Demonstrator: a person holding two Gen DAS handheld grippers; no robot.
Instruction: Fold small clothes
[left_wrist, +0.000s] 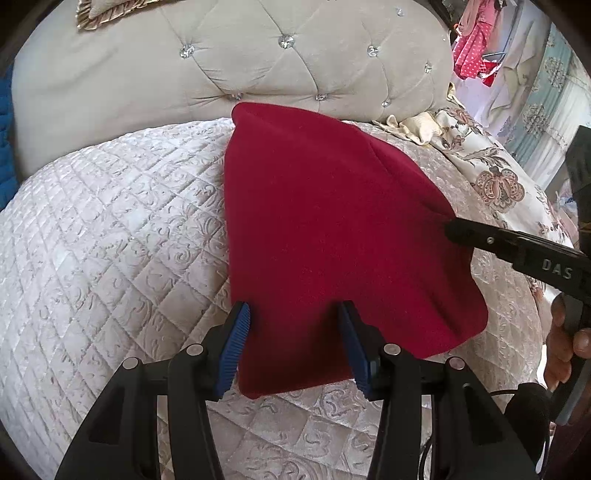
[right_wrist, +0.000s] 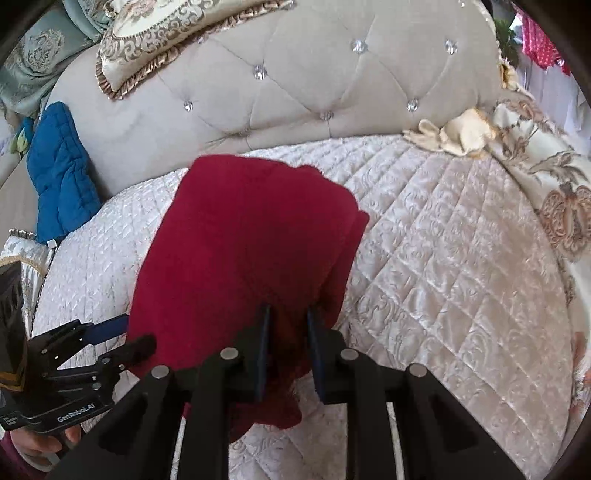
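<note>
A dark red garment (left_wrist: 325, 229) lies on the quilted bed, partly lifted on its right side. My left gripper (left_wrist: 293, 314) is open, its blue pads (left_wrist: 236, 332) standing either side of the garment's near edge without clamping it. My right gripper (right_wrist: 288, 317) is shut on a bunched fold of the red garment (right_wrist: 243, 240) and holds it raised off the bed; in the left wrist view its black fingers (left_wrist: 458, 230) pinch the cloth's right edge. The left gripper also shows in the right wrist view (right_wrist: 125, 334) at the garment's left edge.
The white quilted bedspread (left_wrist: 110, 229) spreads all around. A tufted beige headboard (left_wrist: 258, 62) rises behind. A blue padded item (right_wrist: 59, 177) lies at far left, a floral duvet (right_wrist: 554, 192) and cream cloth (right_wrist: 458, 136) at right, a frilled pillow (right_wrist: 155, 44) on the headboard.
</note>
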